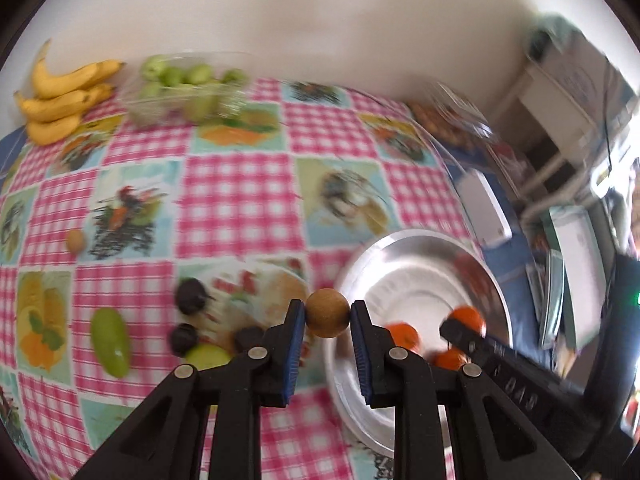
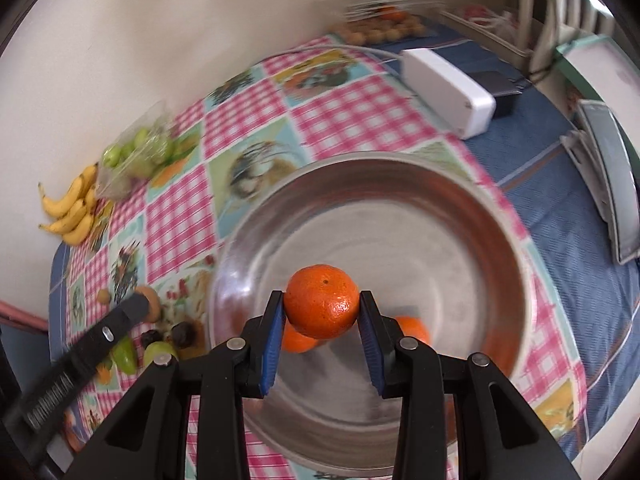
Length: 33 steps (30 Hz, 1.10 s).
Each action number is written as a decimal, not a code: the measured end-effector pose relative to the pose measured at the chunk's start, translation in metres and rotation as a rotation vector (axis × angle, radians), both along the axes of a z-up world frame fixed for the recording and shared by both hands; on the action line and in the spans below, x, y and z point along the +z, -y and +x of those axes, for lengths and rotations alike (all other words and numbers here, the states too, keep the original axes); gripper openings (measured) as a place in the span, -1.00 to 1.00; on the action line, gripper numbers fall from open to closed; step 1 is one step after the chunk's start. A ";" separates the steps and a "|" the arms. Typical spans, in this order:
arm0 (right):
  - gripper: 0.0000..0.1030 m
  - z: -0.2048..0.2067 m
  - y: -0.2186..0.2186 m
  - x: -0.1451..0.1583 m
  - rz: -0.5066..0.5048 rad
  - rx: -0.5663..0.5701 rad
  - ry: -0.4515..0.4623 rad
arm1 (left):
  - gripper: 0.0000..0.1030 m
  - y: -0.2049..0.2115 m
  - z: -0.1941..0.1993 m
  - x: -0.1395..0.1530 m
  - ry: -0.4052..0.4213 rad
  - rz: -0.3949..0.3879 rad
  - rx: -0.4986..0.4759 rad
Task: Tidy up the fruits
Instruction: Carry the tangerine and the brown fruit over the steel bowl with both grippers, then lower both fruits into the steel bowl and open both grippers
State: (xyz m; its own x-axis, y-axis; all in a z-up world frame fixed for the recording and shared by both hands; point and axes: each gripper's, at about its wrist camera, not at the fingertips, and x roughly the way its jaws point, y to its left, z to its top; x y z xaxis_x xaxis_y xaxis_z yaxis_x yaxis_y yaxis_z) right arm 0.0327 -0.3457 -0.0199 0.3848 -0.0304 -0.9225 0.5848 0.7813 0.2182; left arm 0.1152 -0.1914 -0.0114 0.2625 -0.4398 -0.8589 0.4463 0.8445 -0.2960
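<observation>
My left gripper [image 1: 327, 314] is shut on a small round brown fruit [image 1: 327, 312] and holds it above the tablecloth, just left of the steel bowl [image 1: 404, 252]. My right gripper [image 2: 322, 308] is shut on an orange tangerine [image 2: 322, 306] and holds it over the steel bowl [image 2: 460, 216]. Two more tangerines [image 2: 414, 328] lie in the bowl under it. In the left wrist view the right gripper [image 1: 464, 330] shows over the bowl. In the right wrist view the left gripper [image 2: 138, 308] shows at the left with the brown fruit.
On the checked tablecloth [image 1: 236, 200] lie bananas [image 1: 60, 96], a clear tray of green fruits [image 1: 188, 88], a green fruit [image 1: 110, 340], dark plums [image 1: 191, 295], and a small brown fruit [image 1: 75, 241]. A white box [image 2: 444, 90] and a tray of brown fruits [image 2: 380, 30] stand at the far right.
</observation>
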 end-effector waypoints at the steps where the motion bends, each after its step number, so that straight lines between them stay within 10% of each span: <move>1: -0.27 -0.003 0.005 0.000 -0.002 -0.016 -0.002 | -0.51 0.006 -0.004 -0.002 0.004 0.012 -0.018; 33: -0.10 -0.003 0.011 -0.011 0.010 -0.014 -0.025 | -0.47 0.031 -0.023 -0.030 -0.058 0.106 -0.092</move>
